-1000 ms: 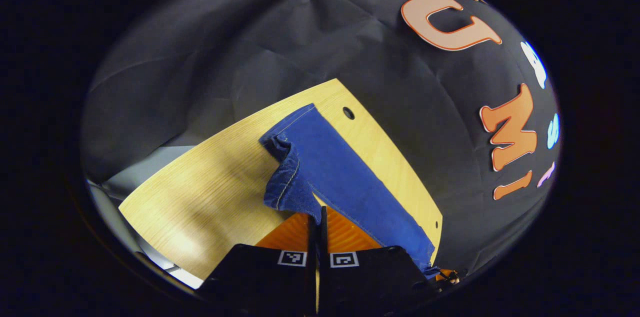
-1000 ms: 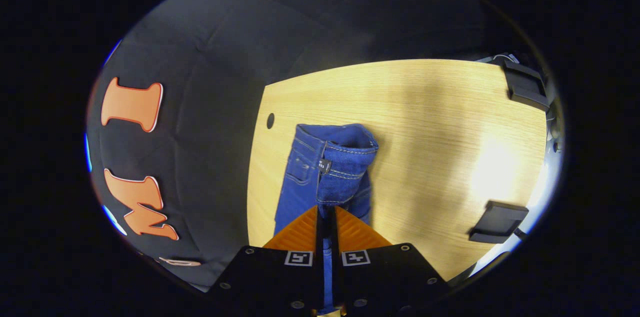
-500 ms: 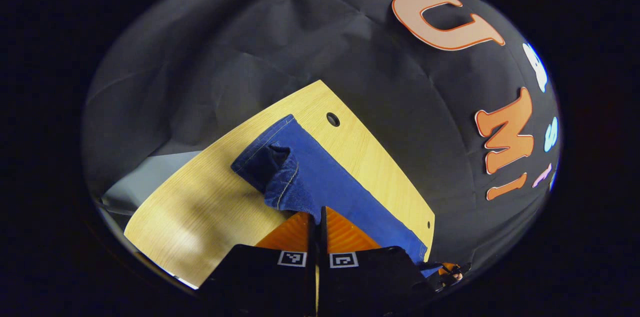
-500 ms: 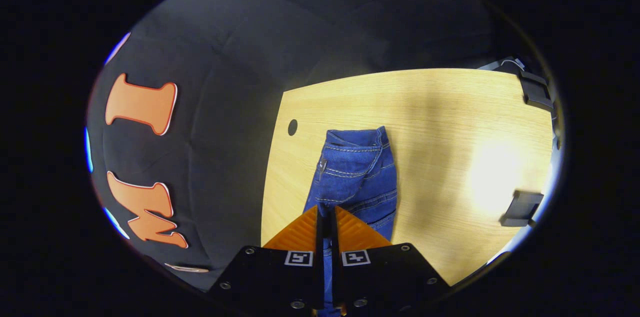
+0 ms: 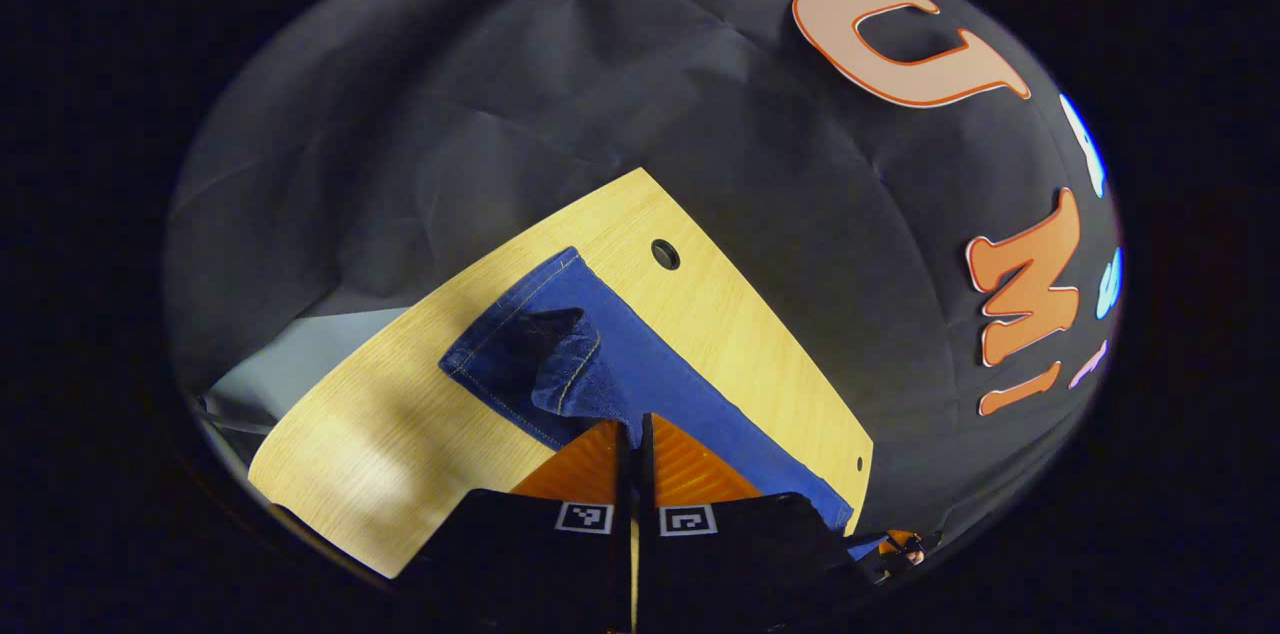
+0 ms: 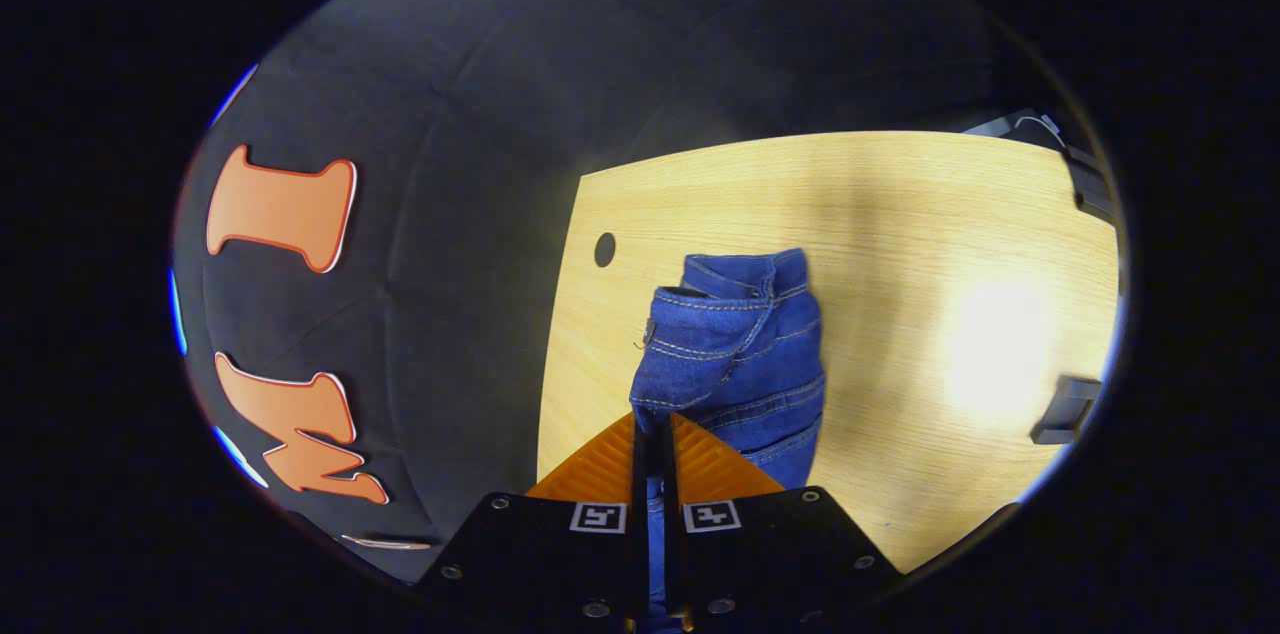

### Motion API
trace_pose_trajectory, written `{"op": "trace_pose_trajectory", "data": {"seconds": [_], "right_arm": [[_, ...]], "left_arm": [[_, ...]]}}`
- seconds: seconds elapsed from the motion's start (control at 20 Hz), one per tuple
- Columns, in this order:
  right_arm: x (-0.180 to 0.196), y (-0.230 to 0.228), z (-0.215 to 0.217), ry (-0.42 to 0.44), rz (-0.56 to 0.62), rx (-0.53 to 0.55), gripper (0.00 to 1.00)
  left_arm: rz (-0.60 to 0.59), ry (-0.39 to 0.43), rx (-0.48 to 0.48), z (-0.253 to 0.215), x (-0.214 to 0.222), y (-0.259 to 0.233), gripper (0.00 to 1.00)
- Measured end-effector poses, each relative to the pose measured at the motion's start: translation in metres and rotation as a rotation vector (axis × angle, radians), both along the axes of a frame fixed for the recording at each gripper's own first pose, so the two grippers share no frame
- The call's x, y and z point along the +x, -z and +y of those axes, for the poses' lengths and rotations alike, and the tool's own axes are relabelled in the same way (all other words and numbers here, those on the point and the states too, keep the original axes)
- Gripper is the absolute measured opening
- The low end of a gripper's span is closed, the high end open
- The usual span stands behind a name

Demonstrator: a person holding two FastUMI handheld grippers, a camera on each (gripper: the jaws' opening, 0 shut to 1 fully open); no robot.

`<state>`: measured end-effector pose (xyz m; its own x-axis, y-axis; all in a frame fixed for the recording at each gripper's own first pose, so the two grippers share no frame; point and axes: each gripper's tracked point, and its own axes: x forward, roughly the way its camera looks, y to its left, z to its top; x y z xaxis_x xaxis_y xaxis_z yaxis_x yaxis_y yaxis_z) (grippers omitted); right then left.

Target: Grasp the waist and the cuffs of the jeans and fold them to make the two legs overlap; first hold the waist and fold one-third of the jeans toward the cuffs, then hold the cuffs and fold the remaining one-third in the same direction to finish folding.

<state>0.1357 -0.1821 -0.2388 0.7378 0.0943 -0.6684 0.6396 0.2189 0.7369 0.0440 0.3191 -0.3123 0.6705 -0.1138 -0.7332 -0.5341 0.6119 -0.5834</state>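
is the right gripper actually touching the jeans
Touching. In the right gripper view the right gripper has its jaws shut on a pinched fold of the jeans, denim showing between them.

The jeans (image 6: 735, 364) are deep blue denim with pale contrast stitching along seams and waistband. The worktop (image 6: 900, 244) is light yellow wood with fine straight grain and a dark round hole (image 6: 604, 249) at about ten o'clock of the jeans.
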Motion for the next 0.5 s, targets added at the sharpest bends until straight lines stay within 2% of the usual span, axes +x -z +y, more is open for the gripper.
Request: {"op": "trace_pose_trajectory", "data": {"seconds": [0.5], "right_arm": [[0.069, 0.029, -0.007, -0.037, 0.055, 0.035, 0.07]], "left_arm": [[0.169, -0.012, 0.074, 0.015, 0.049, 0.049, 0.04]]}}
